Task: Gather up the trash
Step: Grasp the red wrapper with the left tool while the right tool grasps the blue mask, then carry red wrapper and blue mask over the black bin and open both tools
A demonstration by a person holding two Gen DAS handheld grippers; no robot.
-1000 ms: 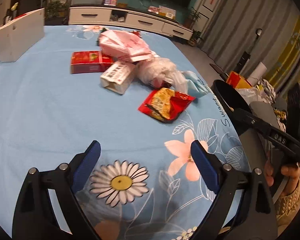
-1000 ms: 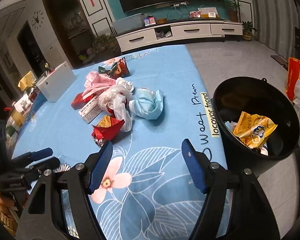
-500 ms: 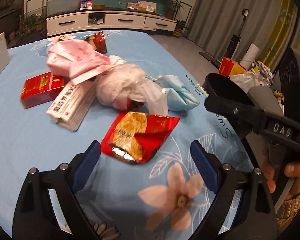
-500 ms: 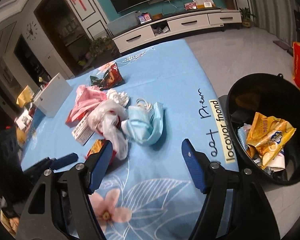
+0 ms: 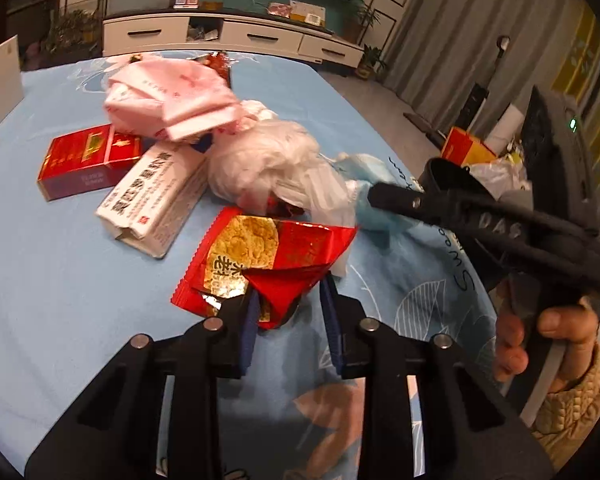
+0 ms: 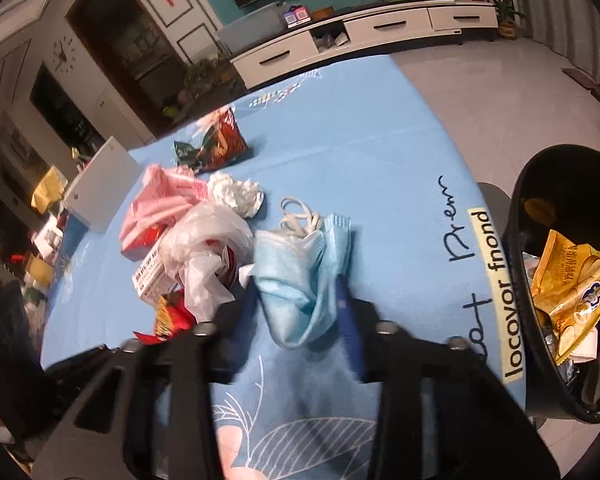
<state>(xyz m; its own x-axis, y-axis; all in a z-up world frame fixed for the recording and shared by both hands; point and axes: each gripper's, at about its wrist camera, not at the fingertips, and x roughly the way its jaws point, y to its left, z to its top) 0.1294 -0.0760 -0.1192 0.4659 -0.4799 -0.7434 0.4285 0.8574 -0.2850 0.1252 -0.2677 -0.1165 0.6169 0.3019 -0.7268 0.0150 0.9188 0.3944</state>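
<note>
A red and gold snack wrapper (image 5: 268,252) lies on the blue flowered tablecloth (image 5: 60,280). My left gripper (image 5: 290,304) is closing on its near corner, which is crumpled between the blue pads. A light blue face mask (image 6: 300,264) lies closer to the table's right edge. My right gripper (image 6: 298,308) is closing around its lower end, and the pads touch the cloth on both sides. A black trash bin (image 6: 540,184) stands off the table's right edge, with a yellow snack bag (image 6: 572,280) inside.
Behind the wrapper lie a white medicine box (image 5: 152,200), a red cigarette pack (image 5: 88,160), a pink plastic package (image 5: 172,96) and a crumpled clear bag (image 5: 272,160). White tissue (image 6: 236,194) and a dark chip bag (image 6: 220,140) lie farther back. A white box (image 6: 100,184) stands at the far left.
Both grippers moved forward and down to the trash pile. Their jaws went from wide apart to narrow, the left onto the red wrapper and the right onto the blue mask.
</note>
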